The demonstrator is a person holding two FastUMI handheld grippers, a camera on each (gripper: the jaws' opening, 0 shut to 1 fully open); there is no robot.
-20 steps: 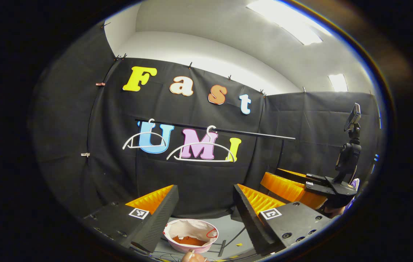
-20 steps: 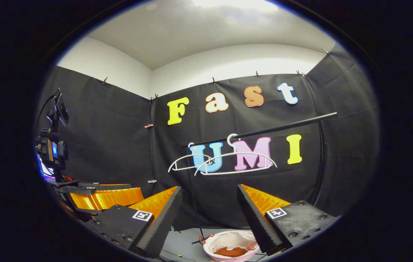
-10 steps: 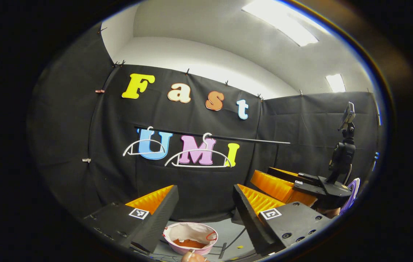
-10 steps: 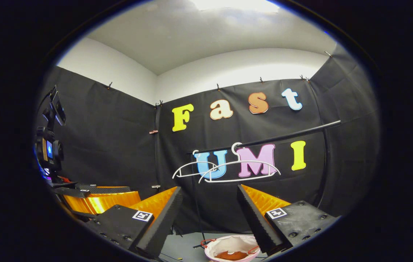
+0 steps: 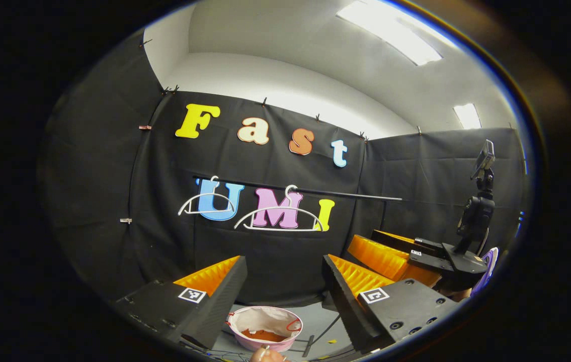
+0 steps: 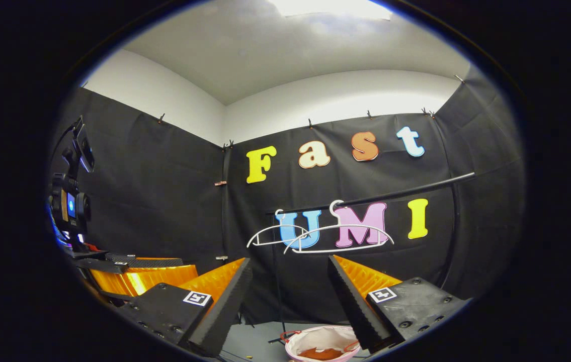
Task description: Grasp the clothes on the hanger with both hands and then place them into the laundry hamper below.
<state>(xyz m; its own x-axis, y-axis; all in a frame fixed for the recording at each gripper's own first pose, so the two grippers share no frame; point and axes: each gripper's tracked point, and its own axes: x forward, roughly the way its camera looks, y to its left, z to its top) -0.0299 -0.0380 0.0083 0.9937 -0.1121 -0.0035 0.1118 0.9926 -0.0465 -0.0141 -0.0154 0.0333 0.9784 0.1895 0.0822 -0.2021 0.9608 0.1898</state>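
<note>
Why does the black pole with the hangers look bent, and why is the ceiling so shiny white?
Left gripper view: the fisheye lens curves the pole and hangers; ceiling lights blow out to white glare. Right gripper view: the pole tilts and bows near the edge, a ceiling light glares, and the hamper stays sharp.

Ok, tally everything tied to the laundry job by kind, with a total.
White hangers on the rail: 2
Black rail: 1
Pink laundry hamper: 1
Rust-coloured garment in the hamper: 1
Total: 5
</note>
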